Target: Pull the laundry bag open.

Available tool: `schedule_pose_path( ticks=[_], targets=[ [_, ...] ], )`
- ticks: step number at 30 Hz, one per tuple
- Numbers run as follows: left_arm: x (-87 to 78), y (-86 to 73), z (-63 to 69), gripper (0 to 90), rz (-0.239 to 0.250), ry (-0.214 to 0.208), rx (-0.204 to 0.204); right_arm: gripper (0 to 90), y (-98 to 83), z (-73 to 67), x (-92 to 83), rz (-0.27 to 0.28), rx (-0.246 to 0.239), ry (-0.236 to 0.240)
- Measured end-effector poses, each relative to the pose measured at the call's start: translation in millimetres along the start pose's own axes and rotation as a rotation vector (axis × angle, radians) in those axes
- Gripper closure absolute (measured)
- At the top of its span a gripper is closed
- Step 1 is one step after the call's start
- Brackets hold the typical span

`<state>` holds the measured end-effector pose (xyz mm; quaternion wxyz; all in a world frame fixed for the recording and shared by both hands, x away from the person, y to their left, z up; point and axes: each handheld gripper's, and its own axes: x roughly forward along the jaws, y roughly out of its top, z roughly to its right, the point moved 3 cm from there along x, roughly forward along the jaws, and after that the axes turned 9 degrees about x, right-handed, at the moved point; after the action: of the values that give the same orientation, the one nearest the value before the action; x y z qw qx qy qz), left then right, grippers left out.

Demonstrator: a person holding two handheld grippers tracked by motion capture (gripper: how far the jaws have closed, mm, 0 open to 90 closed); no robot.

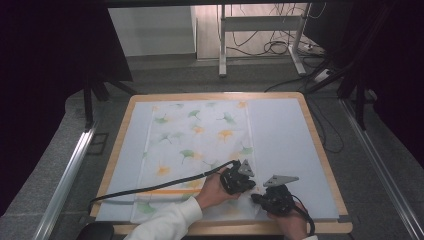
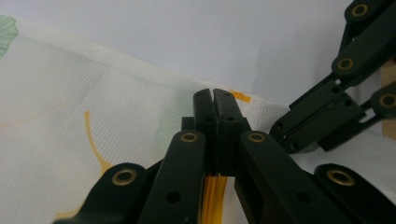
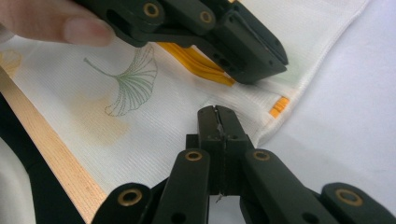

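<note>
I see a thin white cloth printed with green and orange ginkgo leaves [image 1: 197,145] lying flat on the pale blue mat [image 1: 285,140] that covers the wooden counter [image 1: 320,150]. Its near right corner, with an orange stripe [image 3: 279,106] at the hem, sits close to the front edge of the counter, and both of my tools are working there.

My left gripper [image 1: 239,181] rests on the cloth just inside that corner. In the left gripper view its jaws are clenched together, tips down on the fabric near the hem; orange stripe shows between the links below them. I cannot tell whether any cloth is pinched between them.

My right gripper [image 1: 276,196] sits just beside it, nearer the front edge of the counter. In the right gripper view its jaws are also clenched, tips at the white fabric close to the corner hem; a thin sliver shows in the seam between them, but I cannot tell if it is cloth.
</note>
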<state>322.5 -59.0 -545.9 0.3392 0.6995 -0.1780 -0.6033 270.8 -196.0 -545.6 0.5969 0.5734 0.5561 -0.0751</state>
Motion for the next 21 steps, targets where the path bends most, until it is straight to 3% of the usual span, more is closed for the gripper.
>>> schedule_pose_path(
  ticks=[13, 18, 21],
  targets=[
    [-4.0, -2.1, 2.7, 90.0, -0.015, 0.022, 0.023, 89.9, -0.5, 3.1, -0.4, 0.001, 0.025, 0.017],
    [-8.8, -8.3, -1.8, 90.0, -0.014, -0.003, 0.001, 90.0, -0.4, 4.7, -0.4, 0.003, 0.031, 0.026],
    [-10.4, -9.0, -0.3, 90.0, -0.015, 0.006, 0.013, 89.9, -0.5, 5.0, -0.5, 0.003, 0.033, 0.025]
  ],
)
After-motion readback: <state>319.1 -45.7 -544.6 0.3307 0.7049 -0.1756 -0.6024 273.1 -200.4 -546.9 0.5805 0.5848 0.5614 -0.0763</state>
